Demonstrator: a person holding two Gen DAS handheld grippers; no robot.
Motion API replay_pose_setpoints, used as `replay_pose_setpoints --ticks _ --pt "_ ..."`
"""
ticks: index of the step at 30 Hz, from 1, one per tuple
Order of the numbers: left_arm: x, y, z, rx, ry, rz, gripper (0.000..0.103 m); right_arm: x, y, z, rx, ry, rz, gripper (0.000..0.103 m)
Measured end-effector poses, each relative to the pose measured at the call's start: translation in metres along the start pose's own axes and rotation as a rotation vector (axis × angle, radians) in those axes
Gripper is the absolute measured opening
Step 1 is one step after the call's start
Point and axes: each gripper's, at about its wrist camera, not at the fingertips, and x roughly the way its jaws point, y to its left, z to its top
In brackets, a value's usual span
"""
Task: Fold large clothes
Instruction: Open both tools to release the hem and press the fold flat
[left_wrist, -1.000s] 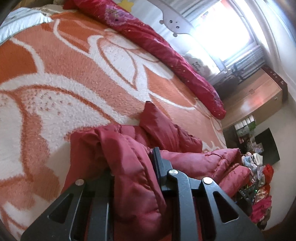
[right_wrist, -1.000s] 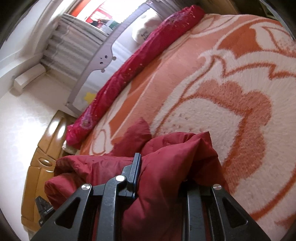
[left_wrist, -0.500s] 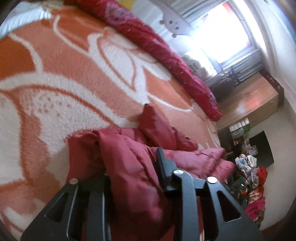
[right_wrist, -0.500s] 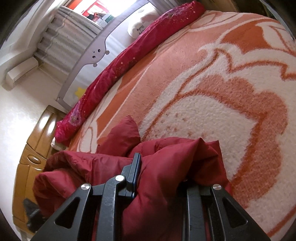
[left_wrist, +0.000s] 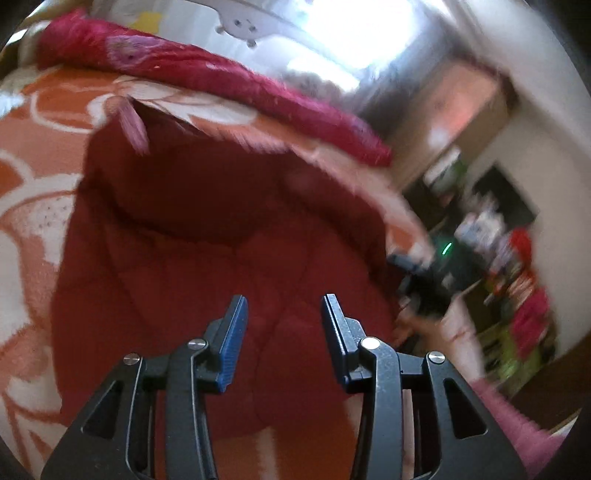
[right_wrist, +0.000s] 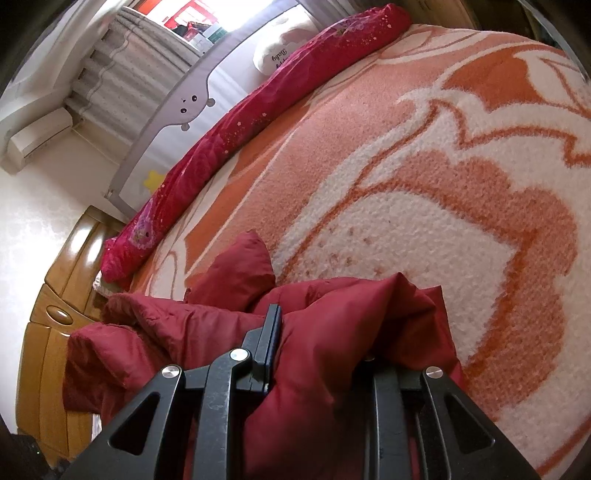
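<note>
A dark red quilted jacket (left_wrist: 229, 243) lies on the bed's orange and white blanket (left_wrist: 33, 155), spread below my left gripper (left_wrist: 283, 308). That gripper is open and empty just above the cloth; the view is blurred by motion. In the right wrist view the jacket (right_wrist: 325, 332) is bunched up, and my right gripper (right_wrist: 317, 332) is shut on a thick fold of it. Its right finger is buried under the cloth. One corner of the jacket (right_wrist: 240, 269) sticks up behind the bunch.
A long crimson rolled quilt (right_wrist: 258, 110) lies along the far side of the bed by a grey bed rail (right_wrist: 177, 103). A wooden cabinet (right_wrist: 48, 325) stands beyond the bed's edge. Cluttered shelves (left_wrist: 509, 280) stand at the right.
My left gripper has let go of the jacket and opened, and its view has swung fast over the spread cloth. My right gripper keeps its hold and has barely moved.
</note>
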Motion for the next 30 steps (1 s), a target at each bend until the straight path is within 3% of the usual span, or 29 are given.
replay_pose_setpoints --ticks 5,8,10,13,15,17,21,23,25,28,30 --pt "0.057 0.007 0.004 0.032 0.078 0.156 0.038 -0.015 0.005 0.008 0.001 0.005 0.056 0.034" --pt "0.074 0.019 0.006 -0.002 0.104 0.172 0.034 -0.048 0.012 0.011 -0.002 -0.038 0.127 0.049" --pt "0.077 0.021 0.009 -0.006 0.099 0.181 0.033 -0.075 0.020 0.008 -0.023 -0.091 0.157 0.066" --pt "0.078 0.019 0.012 -0.010 0.096 0.192 0.033 -0.113 0.039 -0.003 -0.099 -0.184 0.184 0.071" --pt "0.080 0.018 0.014 -0.007 0.097 0.202 0.033 -0.118 0.061 -0.013 -0.203 -0.173 0.199 0.071" --pt "0.080 0.017 0.017 -0.006 0.103 0.211 0.033 -0.101 0.086 -0.022 -0.327 -0.079 0.162 0.071" --pt "0.079 0.019 0.019 -0.011 0.105 0.242 0.030 -0.045 0.116 -0.042 -0.558 0.076 -0.044 0.070" --pt "0.078 0.030 0.027 -0.025 0.098 0.271 0.028 -0.020 0.111 -0.043 -0.576 0.144 -0.126 0.069" --pt "0.080 0.042 0.032 -0.048 0.097 0.275 0.018 0.001 0.098 -0.039 -0.561 0.171 -0.181 0.070" --pt "0.088 0.062 0.040 -0.065 0.095 0.334 0.017 0.018 0.082 -0.031 -0.509 0.191 -0.201 0.070" --pt "0.097 0.078 0.045 -0.118 0.114 0.317 0.017 0.026 0.078 -0.026 -0.480 0.204 -0.204 0.070"
